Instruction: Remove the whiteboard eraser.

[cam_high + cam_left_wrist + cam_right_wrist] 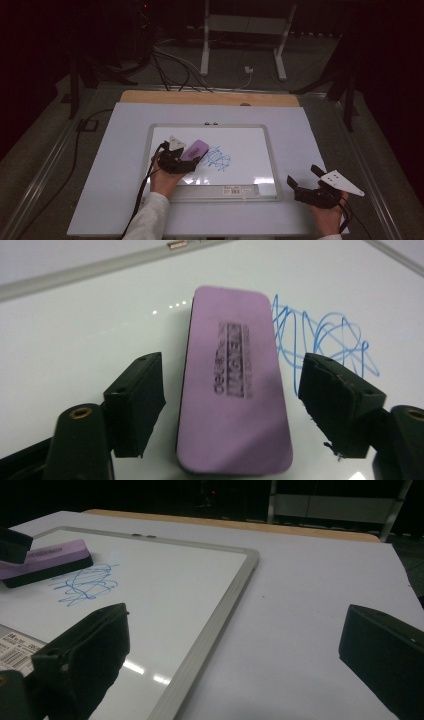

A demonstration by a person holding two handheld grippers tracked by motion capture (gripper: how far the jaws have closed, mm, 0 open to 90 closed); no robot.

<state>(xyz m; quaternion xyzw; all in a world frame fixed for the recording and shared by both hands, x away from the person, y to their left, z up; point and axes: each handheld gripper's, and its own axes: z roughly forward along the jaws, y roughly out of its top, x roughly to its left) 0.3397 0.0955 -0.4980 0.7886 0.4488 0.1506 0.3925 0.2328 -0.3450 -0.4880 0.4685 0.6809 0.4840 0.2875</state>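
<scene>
Left gripper view: our left gripper (232,405) straddles the purple rectangular foam eraser (233,385), jaws apart, not touching it. Next, we judge, close and wipe the blue marker scribble (325,340).

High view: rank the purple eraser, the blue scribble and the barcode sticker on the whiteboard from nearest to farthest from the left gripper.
1. Purple eraser: lying on the whiteboard between the open jaws of the left gripper, pads apart from it.
2. Blue scribble: just right of the eraser, mid-board.
3. Barcode sticker: on the board's near edge, toward the right gripper.
</scene>
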